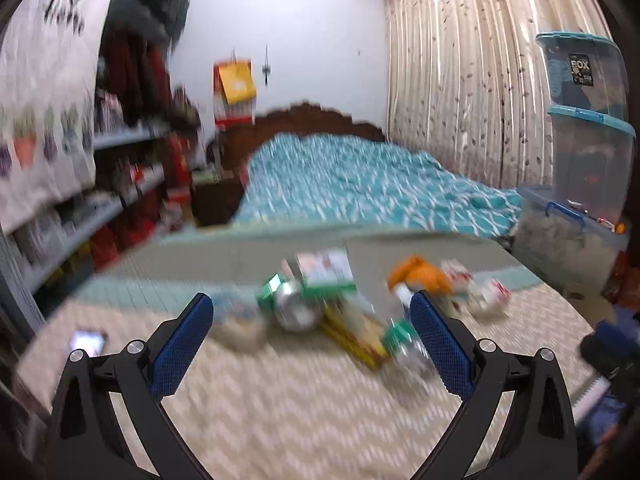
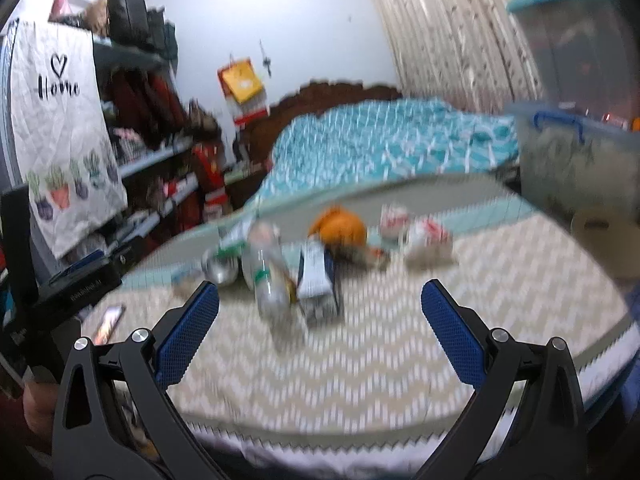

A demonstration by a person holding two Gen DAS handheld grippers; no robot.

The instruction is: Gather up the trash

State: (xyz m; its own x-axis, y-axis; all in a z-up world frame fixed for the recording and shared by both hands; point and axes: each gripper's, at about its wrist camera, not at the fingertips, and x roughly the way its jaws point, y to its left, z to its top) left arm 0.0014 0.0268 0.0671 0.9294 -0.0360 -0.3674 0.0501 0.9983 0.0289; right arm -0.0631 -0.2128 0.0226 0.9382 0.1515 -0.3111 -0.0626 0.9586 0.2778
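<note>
Trash lies in a loose pile on a table with a cream zigzag cloth (image 1: 280, 400). Both views are blurred. In the left wrist view I see a green can (image 1: 290, 306), a white and green carton (image 1: 324, 274), a yellow box (image 1: 354, 336), an orange wrapper (image 1: 420, 276) and crumpled red and white cups (image 1: 486, 290). My left gripper (image 1: 310, 308) is open and empty, just short of the pile. In the right wrist view a clear plastic bottle (image 2: 268, 280), a white and blue carton (image 2: 318, 280), the orange wrapper (image 2: 340, 228) and the cups (image 2: 424, 236) show. My right gripper (image 2: 320, 298) is open and empty, near the table's front.
A phone (image 1: 88, 340) lies on the cloth at the left. Cluttered shelves (image 1: 100, 200) stand at the left, a bed with a teal cover (image 1: 360, 180) behind the table, stacked plastic storage boxes (image 1: 588, 120) at the right. A tape roll (image 2: 596, 226) sits at the table's right.
</note>
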